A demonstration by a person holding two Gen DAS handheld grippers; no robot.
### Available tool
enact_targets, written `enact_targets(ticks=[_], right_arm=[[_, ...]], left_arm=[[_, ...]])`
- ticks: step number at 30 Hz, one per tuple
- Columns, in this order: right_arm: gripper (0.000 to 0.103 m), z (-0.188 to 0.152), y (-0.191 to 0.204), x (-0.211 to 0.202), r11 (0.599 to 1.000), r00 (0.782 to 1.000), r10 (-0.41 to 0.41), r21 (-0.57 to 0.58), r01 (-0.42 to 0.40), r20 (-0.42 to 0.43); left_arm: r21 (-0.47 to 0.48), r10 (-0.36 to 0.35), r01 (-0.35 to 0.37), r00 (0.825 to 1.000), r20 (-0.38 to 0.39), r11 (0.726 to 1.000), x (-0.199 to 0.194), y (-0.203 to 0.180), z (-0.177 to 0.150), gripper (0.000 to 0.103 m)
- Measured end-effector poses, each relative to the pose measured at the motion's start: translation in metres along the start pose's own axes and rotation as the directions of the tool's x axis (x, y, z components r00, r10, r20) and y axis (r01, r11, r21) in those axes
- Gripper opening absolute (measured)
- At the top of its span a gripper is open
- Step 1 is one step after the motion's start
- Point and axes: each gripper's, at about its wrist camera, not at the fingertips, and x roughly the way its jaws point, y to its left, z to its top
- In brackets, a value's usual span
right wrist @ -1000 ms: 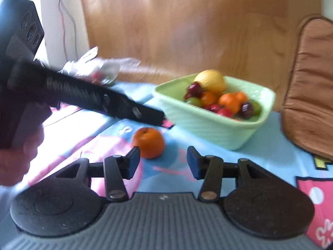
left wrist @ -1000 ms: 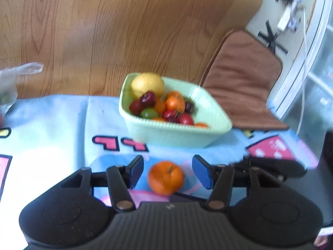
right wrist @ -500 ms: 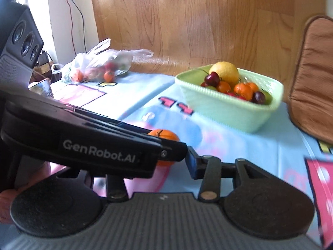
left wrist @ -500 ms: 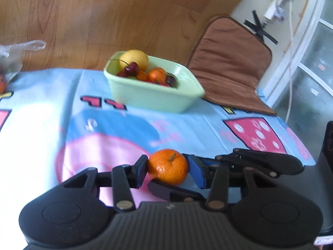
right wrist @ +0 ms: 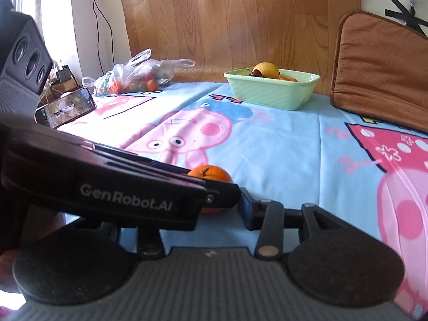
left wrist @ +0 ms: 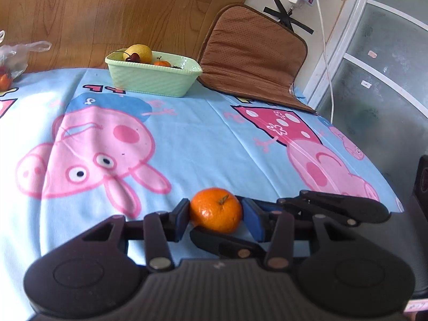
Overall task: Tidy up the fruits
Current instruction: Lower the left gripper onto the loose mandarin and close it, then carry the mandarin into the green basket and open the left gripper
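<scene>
1. A bench covered by a pale blue cartoon-pig cloth (left wrist: 208,139) stands against a wood-panelled wall.
2. At the far left lies a clear plastic bag (right wrist: 139,76) holding more fruit, with a phone (right wrist: 65,108) propped just in front of it.
3. Further right, at the back, a light green bowl (left wrist: 152,77) holds a lemon, a cherry and small oranges; a brown cushion (left wrist: 254,53) leans just beside it.
4. The orange (left wrist: 216,210) sits at the near edge, stem up, well apart from the bowl.
5. The left gripper (left wrist: 216,218) is narrowed, both pads pressing the orange's sides.
6. The right gripper (right wrist: 214,208) reaches in from the right; its jaws are narrow, but the left gripper's body hides one finger, so contact cannot be told.
7. The bowl lies straight ahead of the left gripper across bare cloth; nothing seems to block a carry there.
</scene>
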Motion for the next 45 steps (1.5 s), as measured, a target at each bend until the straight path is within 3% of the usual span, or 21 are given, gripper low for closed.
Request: enact_targets(ticks=[11, 17, 20, 24, 28, 33, 40, 45], right_arm=[[0.053, -0.005, 0.005, -0.004, 0.999, 1.0, -0.014, -0.033, 0.014, 0.014], [0.052, -0.004, 0.006, -0.006, 0.999, 1.0, -0.009, -0.044, 0.01, 0.025], [0.042, -0.004, 0.005, -0.007, 0.999, 0.999, 0.017, -0.046, -0.015, 0.03], [0.041, -0.001, 0.005, -0.007, 0.998, 0.999, 0.017, -0.055, -0.015, 0.042], [0.041, 0.014, -0.001, -0.005, 0.996, 0.997, 0.003, -0.086, 0.004, 0.082], [0.041, 0.052, -0.023, 0.012, 0.993, 0.987, -0.021, -0.108, 0.039, 0.159], [0.041, 0.115, -0.077, 0.068, 0.992, 0.972, -0.083, -0.074, 0.101, 0.218], [0.041, 0.136, -0.11, 0.12, 0.987, 0.968, -0.143, -0.044, 0.155, 0.207]], left_arm=[[0.009, 0.007, -0.007, 0.999, 0.043, 1.0, -0.016, 0.007, 0.005, 0.045], [0.02, -0.014, 0.013, 0.999, 0.029, 1.0, -0.013, 0.009, 0.005, 0.044], [0.024, -0.03, 0.03, 0.999, 0.022, 0.999, -0.009, 0.009, 0.002, 0.042], [0.018, -0.044, 0.043, 0.999, 0.027, 0.999, -0.009, 0.012, 0.01, 0.042], [0.028, -0.057, 0.056, 0.997, 0.042, 0.998, -0.005, 0.014, 0.036, 0.042], [0.107, -0.033, 0.023, 0.995, 0.093, 0.994, 0.014, 0.013, 0.092, 0.042], [0.121, -0.024, 0.01, 0.993, 0.115, 0.993, 0.079, 0.034, 0.182, 0.042], [0.105, -0.014, 0.004, 0.995, 0.096, 0.995, 0.134, 0.051, 0.211, 0.04]])
